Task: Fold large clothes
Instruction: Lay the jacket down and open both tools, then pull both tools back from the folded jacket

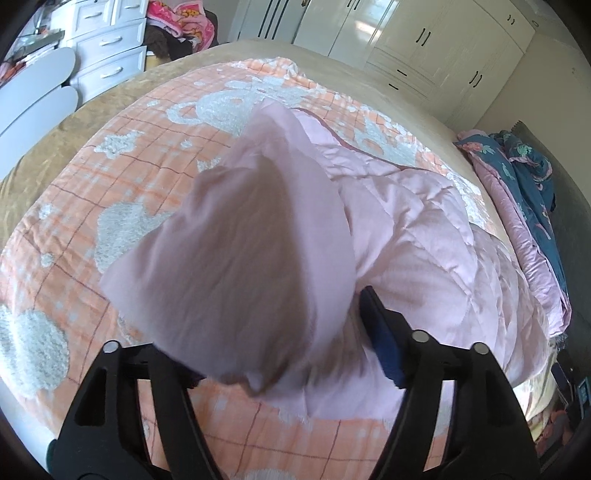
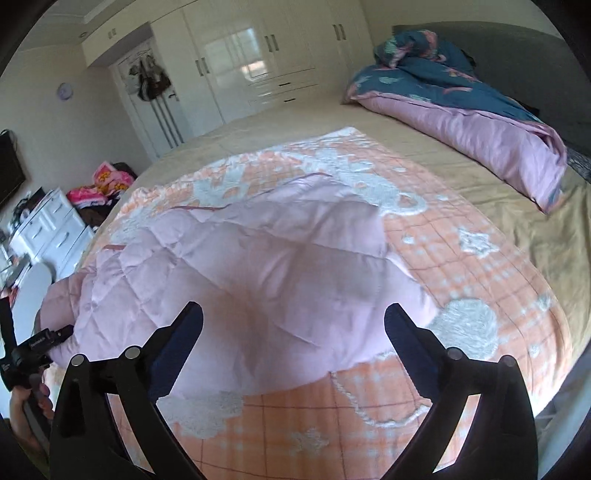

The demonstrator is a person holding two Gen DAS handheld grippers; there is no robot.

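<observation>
A pale pink quilted jacket [image 1: 424,236] lies spread on an orange checked blanket [image 1: 74,192] on the bed. In the left wrist view a blurred fold of the jacket [image 1: 240,240] hangs between the jaws of my left gripper [image 1: 295,295]. It hides the left finger, while the right finger's blue pad [image 1: 380,332] stands just clear of the cloth. In the right wrist view my right gripper [image 2: 295,314] stands wide open over the near part of the jacket [image 2: 258,266], its pads touching nothing. The left gripper's handle [image 2: 33,350], held in a hand, shows at that view's left edge.
A blue and pink duvet [image 2: 461,110] lies bunched at the far right of the bed. White wardrobes [image 2: 240,62] line the far wall. A white dresser [image 1: 107,48] and a pile of bright pink cloth [image 1: 177,22] stand beside the bed.
</observation>
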